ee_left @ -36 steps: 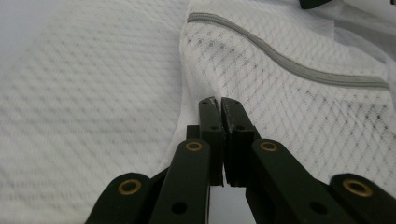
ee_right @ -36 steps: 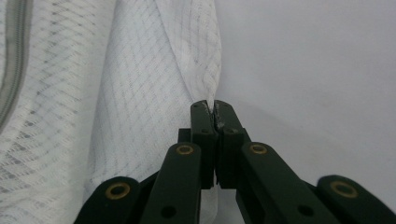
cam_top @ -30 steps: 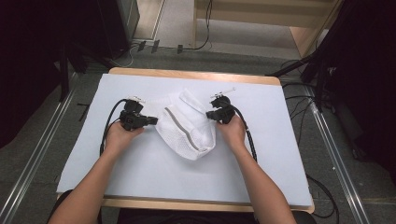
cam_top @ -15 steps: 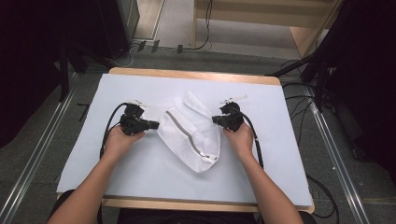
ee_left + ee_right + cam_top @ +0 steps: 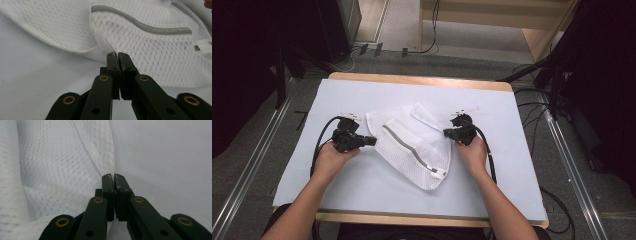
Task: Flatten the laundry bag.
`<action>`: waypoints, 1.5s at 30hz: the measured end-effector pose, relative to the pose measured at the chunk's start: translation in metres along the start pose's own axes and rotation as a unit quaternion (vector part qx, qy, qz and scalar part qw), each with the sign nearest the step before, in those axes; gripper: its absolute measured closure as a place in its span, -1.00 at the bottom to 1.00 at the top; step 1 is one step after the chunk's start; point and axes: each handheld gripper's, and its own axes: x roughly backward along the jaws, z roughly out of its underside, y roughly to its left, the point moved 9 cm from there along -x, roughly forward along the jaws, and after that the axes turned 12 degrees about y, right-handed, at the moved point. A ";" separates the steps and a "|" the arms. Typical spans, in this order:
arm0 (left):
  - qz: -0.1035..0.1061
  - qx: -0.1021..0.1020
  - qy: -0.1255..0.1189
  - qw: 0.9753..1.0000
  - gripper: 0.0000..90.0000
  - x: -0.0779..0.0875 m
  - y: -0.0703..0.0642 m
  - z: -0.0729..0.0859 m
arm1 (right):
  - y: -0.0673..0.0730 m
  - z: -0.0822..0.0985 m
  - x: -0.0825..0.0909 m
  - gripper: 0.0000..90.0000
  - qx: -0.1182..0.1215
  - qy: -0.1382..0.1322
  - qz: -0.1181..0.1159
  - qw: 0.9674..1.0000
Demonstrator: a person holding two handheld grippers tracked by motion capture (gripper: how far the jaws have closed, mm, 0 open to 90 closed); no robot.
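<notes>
the white mesh laundry bag (image 5: 412, 145) is laid out on the white sheet (image 5: 362, 200) that covers the table (image 5: 422, 81), near the middle of it and between the two hands. a grey zipper (image 5: 404, 145) is seen running slantwise across the bag, from its upper left toward a small white tab (image 5: 439, 174) near its lower right corner. the bag is spread but not flat: a fold is raised along its far edge, and its near corner is pointed toward the person.

the left gripper (image 5: 371, 141) is held at the bag's left edge, with its jaws clenched on a pinch of the mesh; in the left gripper view the fabric is seen caught between the tips of the left gripper (image 5: 117, 54), with the zipper (image 5: 140, 25) stretched beyond them.

the right gripper (image 5: 447, 132) is held at the bag's right edge, its jaws likewise clenched on the mesh; in the right gripper view a thin edge of the netting (image 5: 62, 170) is nipped at the tips of the right gripper (image 5: 114, 176), and bare sheet (image 5: 170, 157) is seen to the right of it.
</notes>
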 end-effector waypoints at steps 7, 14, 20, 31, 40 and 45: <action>-0.007 0.029 -0.004 1.000 0.99 0.006 0.011 0.007 | -0.009 0.007 0.006 0.99 -0.010 0.002 0.002 1.000; 0.011 0.044 -0.002 0.999 0.99 0.010 0.012 0.023 | -0.014 0.015 0.011 0.84 -0.012 0.006 -0.002 1.000; 0.012 0.035 0.005 0.999 0.99 0.009 0.003 0.027 | -0.014 0.008 0.017 0.55 -0.002 -0.018 -0.003 1.000; 0.020 0.036 0.011 0.999 1.00 0.011 -0.004 0.038 | -0.011 -0.016 0.018 0.36 0.010 -0.047 -0.014 0.999; 0.030 0.041 0.016 0.999 0.99 0.018 -0.011 0.060 | 0.012 -0.044 0.012 0.51 0.033 -0.045 -0.034 0.998; 0.031 0.044 0.013 0.999 0.99 0.018 -0.010 0.061 | 0.021 -0.058 -0.001 0.43 0.051 -0.040 -0.035 0.997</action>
